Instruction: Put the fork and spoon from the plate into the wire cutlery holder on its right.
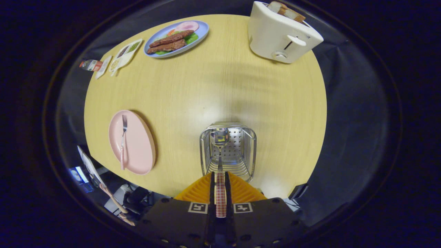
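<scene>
Gripper clenched on spoon, bowl over wire holder; fork on plate.

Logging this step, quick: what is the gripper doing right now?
Gripper: shut on the spoon, both fingers clamping its checked handle, bowl hanging over the wire cutlery holder.

- Light falls from overhead, bright and even on the wooden table, with a pale glare patch just beyond the wire cutlery holder.
- The holder's polished metal and the spoon bowl mirror the light.
- Soft streaked shadows cross the table near the toaster.
- Fisheye distortion bows the table's edge; surroundings go dim and soft.
</scene>
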The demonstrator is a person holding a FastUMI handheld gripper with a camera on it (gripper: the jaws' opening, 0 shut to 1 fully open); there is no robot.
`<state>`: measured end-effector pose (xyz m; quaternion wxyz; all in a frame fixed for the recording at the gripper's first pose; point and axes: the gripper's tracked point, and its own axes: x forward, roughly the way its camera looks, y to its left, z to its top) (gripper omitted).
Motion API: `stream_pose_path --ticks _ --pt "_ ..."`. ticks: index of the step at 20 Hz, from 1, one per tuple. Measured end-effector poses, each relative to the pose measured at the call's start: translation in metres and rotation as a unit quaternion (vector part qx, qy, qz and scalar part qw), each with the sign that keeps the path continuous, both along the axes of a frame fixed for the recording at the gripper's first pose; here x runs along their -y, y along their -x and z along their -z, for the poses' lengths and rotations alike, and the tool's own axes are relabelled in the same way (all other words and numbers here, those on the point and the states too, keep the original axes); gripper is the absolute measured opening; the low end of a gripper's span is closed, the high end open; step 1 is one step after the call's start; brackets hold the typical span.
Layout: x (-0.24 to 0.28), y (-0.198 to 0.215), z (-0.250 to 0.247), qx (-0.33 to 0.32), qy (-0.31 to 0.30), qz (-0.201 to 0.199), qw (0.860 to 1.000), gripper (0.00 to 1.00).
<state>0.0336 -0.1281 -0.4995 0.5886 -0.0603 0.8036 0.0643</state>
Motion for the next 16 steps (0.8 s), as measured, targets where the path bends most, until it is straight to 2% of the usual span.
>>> stream_pose_path --ticks 1,5,8,11,16 --pt "-0.005 -0.004 -0.005 0.017 -0.008 0.001 1.000 0.24" --pt "-0.025 -0.018 -0.029 0.091 -0.020 -0.012 0.996 0.54" --pt "-0.055 -0.017 -0.046 0.127 -0.032 -0.019 0.991 0.63" --pt "-0.097 -0.009 -0.052 0.157 -0.054 -0.029 0.986 0.79" --pt "-0.171 0.012 -0.042 0.218 -0.097 -0.013 0.971 0.90"
